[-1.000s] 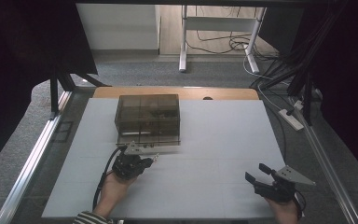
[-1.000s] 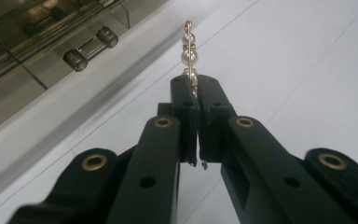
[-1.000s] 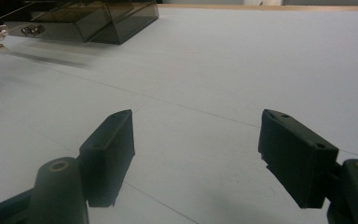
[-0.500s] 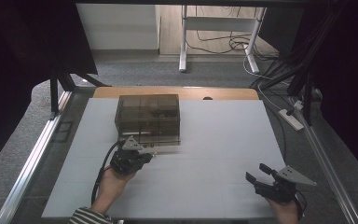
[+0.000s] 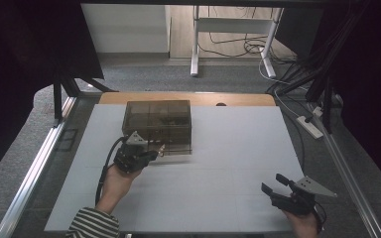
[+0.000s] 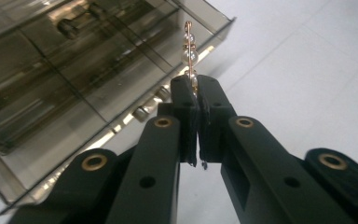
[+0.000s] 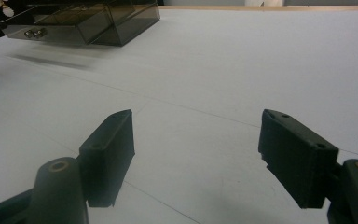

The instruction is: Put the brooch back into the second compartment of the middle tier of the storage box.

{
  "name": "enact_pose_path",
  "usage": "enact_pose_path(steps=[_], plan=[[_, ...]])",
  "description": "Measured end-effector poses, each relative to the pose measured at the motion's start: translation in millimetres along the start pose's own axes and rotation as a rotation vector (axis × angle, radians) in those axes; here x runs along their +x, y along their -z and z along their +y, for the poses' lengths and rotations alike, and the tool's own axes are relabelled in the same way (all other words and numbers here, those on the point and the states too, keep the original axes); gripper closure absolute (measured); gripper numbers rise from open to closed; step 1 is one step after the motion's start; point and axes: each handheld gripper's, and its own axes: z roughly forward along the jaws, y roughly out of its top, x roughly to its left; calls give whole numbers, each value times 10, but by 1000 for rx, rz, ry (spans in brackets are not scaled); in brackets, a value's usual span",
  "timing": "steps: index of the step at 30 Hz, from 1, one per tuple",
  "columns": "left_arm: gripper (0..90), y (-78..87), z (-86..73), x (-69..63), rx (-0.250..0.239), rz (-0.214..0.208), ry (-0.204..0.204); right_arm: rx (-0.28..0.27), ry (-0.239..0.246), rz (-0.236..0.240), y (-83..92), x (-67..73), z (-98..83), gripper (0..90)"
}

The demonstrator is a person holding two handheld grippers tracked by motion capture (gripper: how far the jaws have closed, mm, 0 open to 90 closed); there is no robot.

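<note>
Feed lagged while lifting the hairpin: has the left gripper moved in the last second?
Yes. The left gripper moved up the high view, closer to the smoked organizer box.

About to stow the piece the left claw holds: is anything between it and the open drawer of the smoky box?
Nothing visible blocks it. The left claw is shut on the thin gold pin with pearl beads, raised just in front of the smoky translucent plastic drawer box. Its bottom drawer is pulled out with its top open; only air lies between.
</note>
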Motion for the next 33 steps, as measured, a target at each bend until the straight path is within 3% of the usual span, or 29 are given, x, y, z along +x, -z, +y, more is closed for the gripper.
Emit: enact_pose_path(steps=[14,33], plan=[[864,-205,137,193,57,65,18,2,1,3,0,1,-1,267],[861,-481,181,312,122,85,53,6,4,7,-4,2,-1,264]])
